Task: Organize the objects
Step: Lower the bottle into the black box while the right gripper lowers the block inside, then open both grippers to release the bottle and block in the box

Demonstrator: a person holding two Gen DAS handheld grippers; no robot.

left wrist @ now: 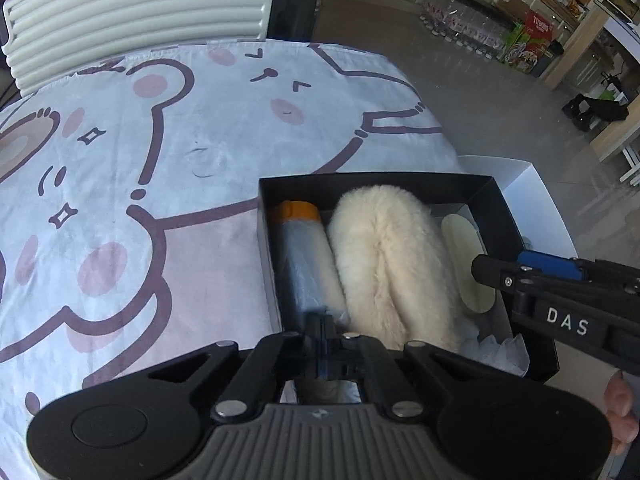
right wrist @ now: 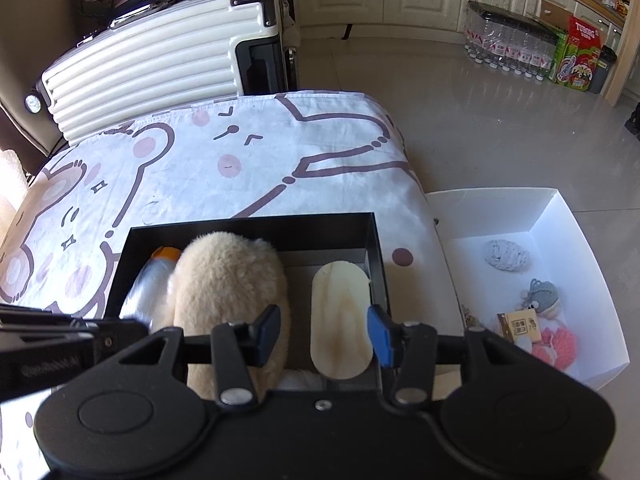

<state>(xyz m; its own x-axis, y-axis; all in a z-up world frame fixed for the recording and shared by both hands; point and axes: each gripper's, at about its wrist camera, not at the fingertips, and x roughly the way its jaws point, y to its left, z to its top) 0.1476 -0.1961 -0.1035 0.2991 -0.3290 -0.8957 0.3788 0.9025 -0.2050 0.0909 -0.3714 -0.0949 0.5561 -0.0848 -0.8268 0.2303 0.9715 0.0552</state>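
Indoors, a black box [right wrist: 376,248] sits at the near edge of a bed spread with a cartoon-bear sheet [left wrist: 168,128], packed with three items side by side. In the left wrist view, a plastic-wrapped roll with an orange cap [left wrist: 304,256] lies along the box's 9 o'clock wall, a cream fluffy slipper [left wrist: 392,264] fills the middle, and a pale oval insole [left wrist: 468,264] rests toward 3 o'clock.

The left gripper [left wrist: 322,330] points steeply down at the near end of the roll, its two fingers pressed together with no gap; whether any of the roll's plastic wrap is pinched between the tips cannot be told. The right gripper [right wrist: 326,334] hangs over the near half of the box with its fingers apart, the black pad [right wrist: 266,330] over the slipper and the blue pad [right wrist: 380,334] at the insole's 3 o'clock edge; neither visibly presses on anything. In the left wrist view it enters from 3 o'clock, a person's fingers [left wrist: 622,412] showing at 4 o'clock.

On the floor at 3 o'clock of the bed, a white open box [right wrist: 576,240] holds a grey knitted piece [right wrist: 506,256], a small grey stuffed toy [right wrist: 542,294], a little carton [right wrist: 518,324] and a pink knitted item [right wrist: 558,346]. A ribbed white suitcase [right wrist: 160,76] stands beyond the bed at 11 o'clock.
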